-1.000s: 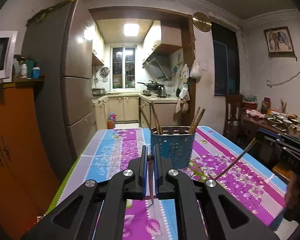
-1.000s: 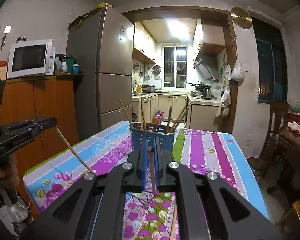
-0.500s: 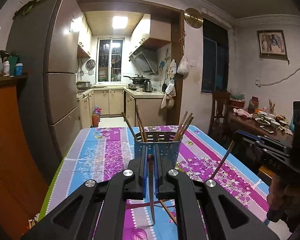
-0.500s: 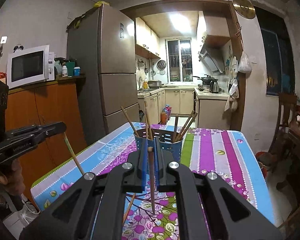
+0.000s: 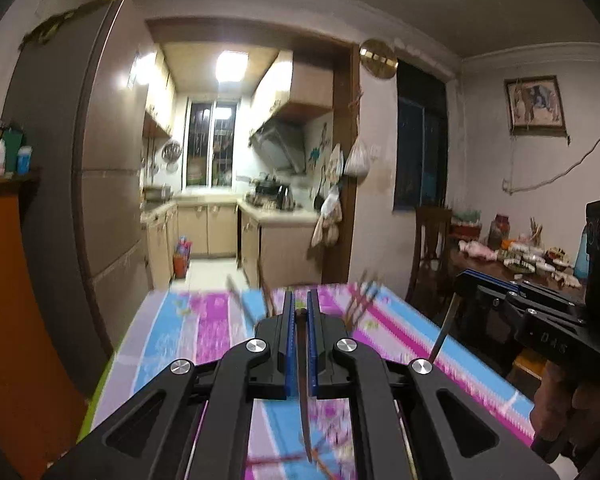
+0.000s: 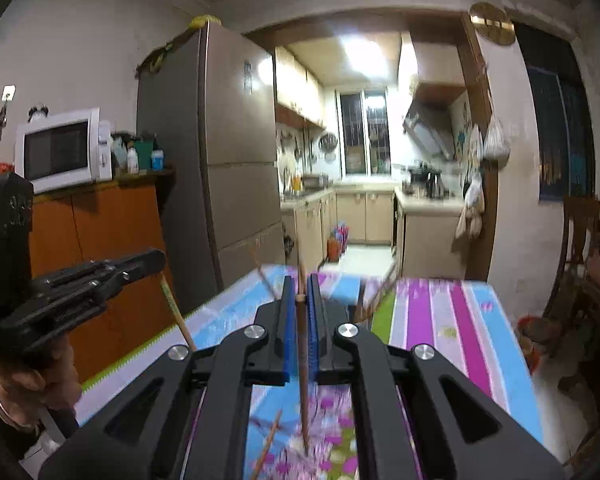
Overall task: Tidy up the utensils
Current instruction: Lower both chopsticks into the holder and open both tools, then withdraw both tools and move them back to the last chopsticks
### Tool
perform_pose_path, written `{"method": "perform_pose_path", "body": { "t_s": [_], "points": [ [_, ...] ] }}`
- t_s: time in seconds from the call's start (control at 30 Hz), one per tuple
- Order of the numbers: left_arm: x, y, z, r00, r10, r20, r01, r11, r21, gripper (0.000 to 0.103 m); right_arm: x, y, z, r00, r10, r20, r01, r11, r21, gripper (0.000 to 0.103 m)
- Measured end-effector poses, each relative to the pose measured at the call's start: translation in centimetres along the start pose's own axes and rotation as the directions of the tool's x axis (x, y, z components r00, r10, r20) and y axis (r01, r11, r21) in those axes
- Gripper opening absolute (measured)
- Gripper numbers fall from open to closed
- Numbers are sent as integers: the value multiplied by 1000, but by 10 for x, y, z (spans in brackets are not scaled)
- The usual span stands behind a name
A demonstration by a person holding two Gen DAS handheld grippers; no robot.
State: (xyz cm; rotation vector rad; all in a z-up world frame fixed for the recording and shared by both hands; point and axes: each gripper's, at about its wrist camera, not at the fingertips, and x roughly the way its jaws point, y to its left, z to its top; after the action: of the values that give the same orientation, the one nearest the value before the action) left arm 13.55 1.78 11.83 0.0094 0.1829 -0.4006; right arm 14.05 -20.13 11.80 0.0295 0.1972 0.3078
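Wooden chopstick (image 5: pixel 301 364) hangs upright, tip down, pinched in each hand-held gripper (image 5: pixel 299 312), likewise right (image 6: pixel 300 300).

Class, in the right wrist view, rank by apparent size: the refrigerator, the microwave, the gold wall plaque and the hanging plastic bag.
1. refrigerator
2. microwave
3. gold wall plaque and hanging plastic bag: they look about alike, so no ranking.
Fisheye distortion and differing distances make these apparent sizes only.

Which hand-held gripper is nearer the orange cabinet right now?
Left. The left hand-held gripper is at the table's edge on the side of the cabinet; the right hand-held gripper is at the opposite side, toward the chair.
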Motion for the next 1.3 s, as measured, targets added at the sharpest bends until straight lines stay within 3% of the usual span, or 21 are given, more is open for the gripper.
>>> {"method": "perform_pose_path", "body": {
  "t_s": [0.2, 0.4, 0.6, 0.93, 1.07, 1.13, 1.23, 1.3],
  "points": [
    [33, -5, 69, 990, 4, 142, -8, 1000, 24, 7, 9, -5, 71, 984, -31, 173, 31, 1000, -1, 5],
    [83, -3, 96, 975, 29, 222, -38, 999, 34, 7, 50, -23, 97, 970, -87, 228, 84, 996, 21, 5],
    [140, 6, 77, 981, 43, 190, -49, 998, 28, 7, 105, -49, 81, 976, -124, 179, 111, 991, 81, 5],
    [202, 25, -1, 996, 71, 44, -72, 997, 10, 7, 168, -75, 0, 994, -105, -25, 108, 974, 199, 5],
    [205, 32, -12, 994, 107, 26, -107, 994, -2, 7, 171, -73, -11, 990, -129, -59, 138, 973, 185, 8],
    [200, 37, -7, 992, 120, 36, -120, 993, -15, 7, 162, -74, -8, 987, -156, -43, 162, 971, 176, 23],
    [181, 34, 0, 982, 177, 63, -179, 984, 20, 8, 136, -79, 3, 982, -187, 6, 183, 968, 172, 24],
    [165, 30, 3, 970, 230, 78, -234, 971, 44, 15, 119, -85, 9, 977, -208, 33, 200, 965, 167, 24]
  ]
}}
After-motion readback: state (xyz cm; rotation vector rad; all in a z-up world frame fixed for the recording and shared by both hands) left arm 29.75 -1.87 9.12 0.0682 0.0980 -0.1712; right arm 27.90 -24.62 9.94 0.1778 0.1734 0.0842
